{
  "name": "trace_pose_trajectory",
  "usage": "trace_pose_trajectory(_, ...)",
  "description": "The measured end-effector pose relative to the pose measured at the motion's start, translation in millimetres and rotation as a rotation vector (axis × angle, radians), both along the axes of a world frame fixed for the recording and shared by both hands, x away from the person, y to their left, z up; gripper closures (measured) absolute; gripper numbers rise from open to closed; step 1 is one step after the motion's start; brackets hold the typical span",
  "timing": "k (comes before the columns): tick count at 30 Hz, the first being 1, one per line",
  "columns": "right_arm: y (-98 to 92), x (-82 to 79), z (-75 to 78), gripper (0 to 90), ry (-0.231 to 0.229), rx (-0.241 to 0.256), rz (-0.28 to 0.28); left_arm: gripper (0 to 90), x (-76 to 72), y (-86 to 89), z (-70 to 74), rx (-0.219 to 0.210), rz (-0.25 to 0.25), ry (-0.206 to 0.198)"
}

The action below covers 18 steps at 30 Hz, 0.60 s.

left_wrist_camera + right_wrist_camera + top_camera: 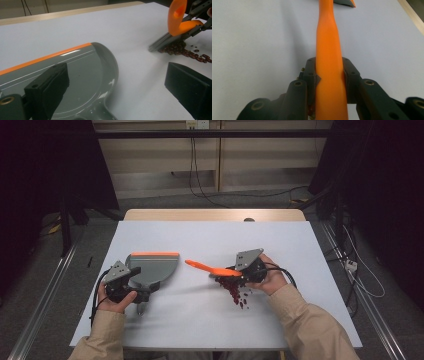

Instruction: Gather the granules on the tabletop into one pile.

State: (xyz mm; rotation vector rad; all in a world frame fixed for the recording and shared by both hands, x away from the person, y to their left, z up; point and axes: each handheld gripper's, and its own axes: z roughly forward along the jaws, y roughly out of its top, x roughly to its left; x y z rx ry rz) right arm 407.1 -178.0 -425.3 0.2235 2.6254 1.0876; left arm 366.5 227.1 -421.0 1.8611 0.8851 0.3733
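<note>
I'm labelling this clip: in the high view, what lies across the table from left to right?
left gripper → grey dustpan → orange brush handle → red beans → the person's right hand

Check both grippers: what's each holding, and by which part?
Right gripper is shut on the orange brush, clamped on its handle. Left gripper has its jaws apart over the grey dustpan; whether it grips anything cannot be told.

Left tool (131, 287) gapes wide and low; right tool (235, 272) stands clamped, angled inward.
</note>
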Motion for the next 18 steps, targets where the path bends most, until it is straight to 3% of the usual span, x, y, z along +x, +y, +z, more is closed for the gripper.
trace_pose_trajectory(5, 0.8, -3.7, 1.5, 71.0, 0.004, 0.001, 0.002, 5.3, -0.2, -0.5, 0.1, 0.002, -0.002, -0.002)
trace_pose_trajectory(8, 0.9, -3.2, 1.9, 71.1, 0.017, 0.029, -0.008, 5.3, -0.3, -0.4, 0.3, 0.003, -0.002, -0.004)
trace_pose_trajectory(18, -8.0, 2.6, 9.3, 71.0, 0.015, 0.104, -0.107, 5.3, 0.0, -0.1, 0.2, 0.002, -0.004, -0.004)
